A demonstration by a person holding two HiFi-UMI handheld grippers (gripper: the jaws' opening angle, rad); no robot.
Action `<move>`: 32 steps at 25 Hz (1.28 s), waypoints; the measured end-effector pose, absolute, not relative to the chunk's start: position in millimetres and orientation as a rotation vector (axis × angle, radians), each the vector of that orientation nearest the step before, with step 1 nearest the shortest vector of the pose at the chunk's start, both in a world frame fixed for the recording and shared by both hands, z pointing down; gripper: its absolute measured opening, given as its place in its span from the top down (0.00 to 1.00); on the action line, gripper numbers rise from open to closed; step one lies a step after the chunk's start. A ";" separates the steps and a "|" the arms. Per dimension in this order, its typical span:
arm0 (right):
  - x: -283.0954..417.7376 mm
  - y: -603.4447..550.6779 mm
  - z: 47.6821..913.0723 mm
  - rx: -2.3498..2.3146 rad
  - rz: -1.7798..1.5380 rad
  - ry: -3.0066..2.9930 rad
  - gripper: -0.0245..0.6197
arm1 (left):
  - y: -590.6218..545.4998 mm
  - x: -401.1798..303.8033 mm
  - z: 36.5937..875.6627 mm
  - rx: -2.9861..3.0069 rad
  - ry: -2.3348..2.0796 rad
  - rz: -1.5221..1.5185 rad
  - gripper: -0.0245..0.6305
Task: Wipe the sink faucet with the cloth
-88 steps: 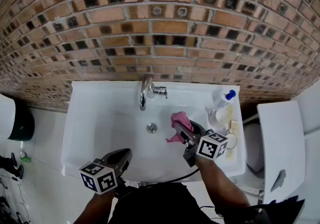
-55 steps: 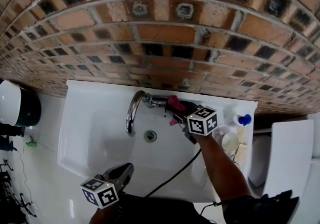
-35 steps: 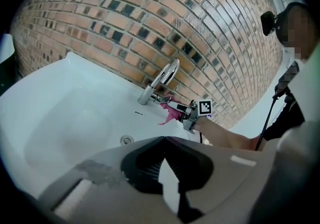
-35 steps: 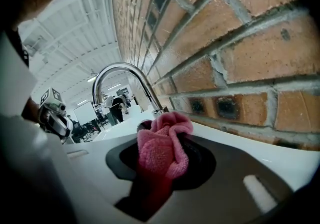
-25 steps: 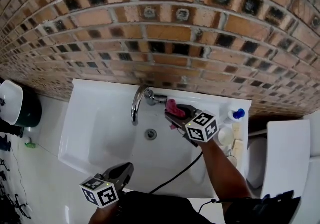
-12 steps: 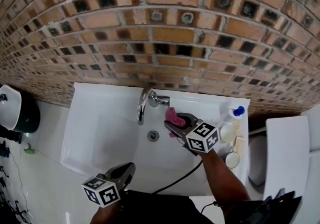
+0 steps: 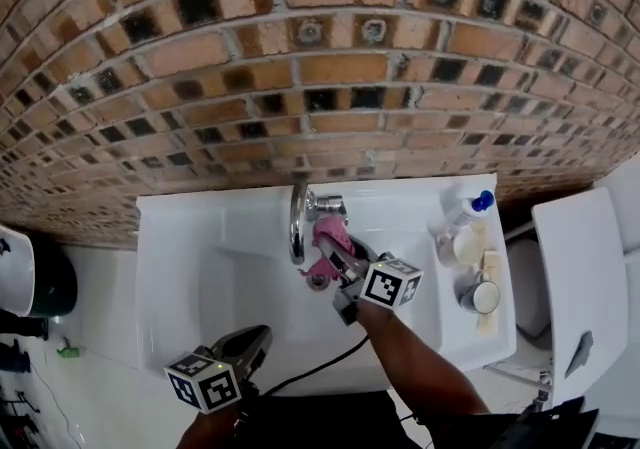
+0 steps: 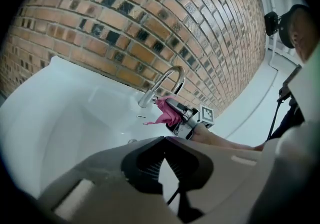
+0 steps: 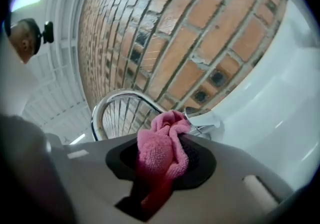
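Note:
The chrome faucet (image 7: 296, 220) rises from the back of the white sink (image 7: 180, 282), with its handle (image 7: 329, 204) to the right. My right gripper (image 7: 333, 252) is shut on a bunched pink cloth (image 7: 327, 235), which lies right beside the spout, just below the handle. In the right gripper view the cloth (image 9: 162, 150) fills the jaws of my right gripper (image 9: 160, 168), and the curved spout (image 9: 120, 99) arches just behind it. My left gripper (image 7: 250, 345) hangs shut and empty at the sink's front edge. From the left gripper view, the faucet (image 8: 163, 84) and cloth (image 8: 167, 111) show beyond my left gripper (image 8: 162, 160).
A blue-capped bottle (image 7: 464, 214), a cup (image 7: 470, 245) and a tin (image 7: 483, 295) stand on the sink's right rim. A brick wall (image 7: 320, 67) backs the sink. A white fixture (image 7: 585, 277) stands at the right. A black cable (image 7: 320, 370) trails over the front edge.
My right gripper carried the cloth up from the basin to the faucet's handle side, then slid it down beside the spout. The left gripper stayed at the front edge.

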State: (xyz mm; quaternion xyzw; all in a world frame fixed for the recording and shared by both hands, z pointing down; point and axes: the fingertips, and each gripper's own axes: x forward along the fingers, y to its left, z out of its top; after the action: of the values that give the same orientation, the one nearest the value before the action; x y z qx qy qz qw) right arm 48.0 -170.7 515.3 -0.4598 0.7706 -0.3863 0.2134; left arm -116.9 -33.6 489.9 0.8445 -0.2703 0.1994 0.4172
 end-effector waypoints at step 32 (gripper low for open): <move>63.5 -198.4 591.3 -1.398 -1.185 1.728 0.77 | -70.2 -125.7 535.1 2.076 -0.510 0.675 0.96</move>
State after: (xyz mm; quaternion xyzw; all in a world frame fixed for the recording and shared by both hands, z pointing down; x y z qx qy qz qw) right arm 63.5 -198.4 591.3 -0.5284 0.6530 -0.4479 0.3062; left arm -125.7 -70.2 535.1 0.8339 -0.2047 0.2710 0.4350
